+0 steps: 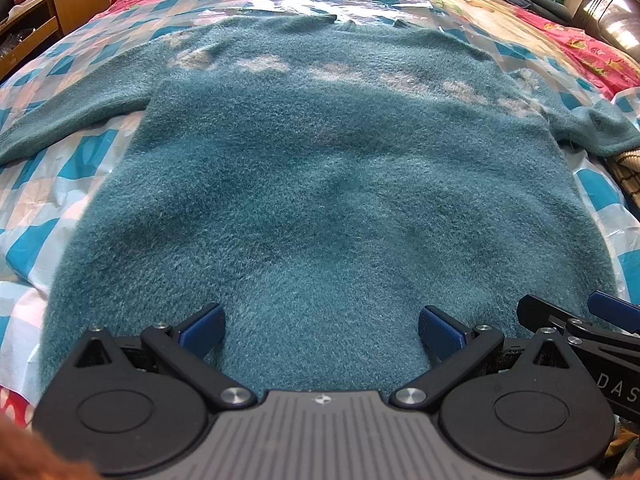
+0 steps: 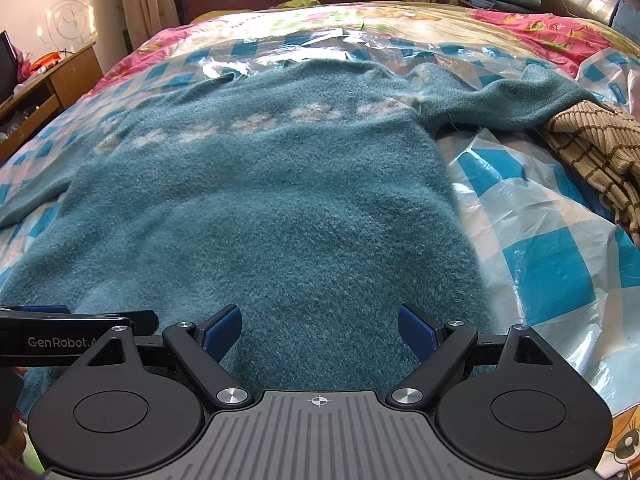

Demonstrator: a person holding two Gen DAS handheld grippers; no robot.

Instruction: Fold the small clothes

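A fuzzy teal sweater [image 1: 320, 184] with a band of pale patches across the chest lies flat on the bed, hem toward me, both sleeves spread out to the sides. My left gripper [image 1: 322, 330] hovers open over the hem, its blue pads wide apart with only sweater fabric below. My right gripper [image 2: 319, 330] is open too, over the hem's right part of the sweater [image 2: 280, 208]. The right gripper's fingers [image 1: 580, 320] show at the lower right of the left wrist view, and the left gripper's finger [image 2: 80, 322] shows at the left of the right wrist view.
A blue-and-white checked plastic sheet [image 2: 540, 256] covers the bed under the sweater, over a pink floral bedspread [image 2: 532, 28]. A tan striped knit garment [image 2: 592, 148] lies at the right, touching the sweater's right sleeve. A wooden desk [image 1: 52, 4] stands left of the bed.
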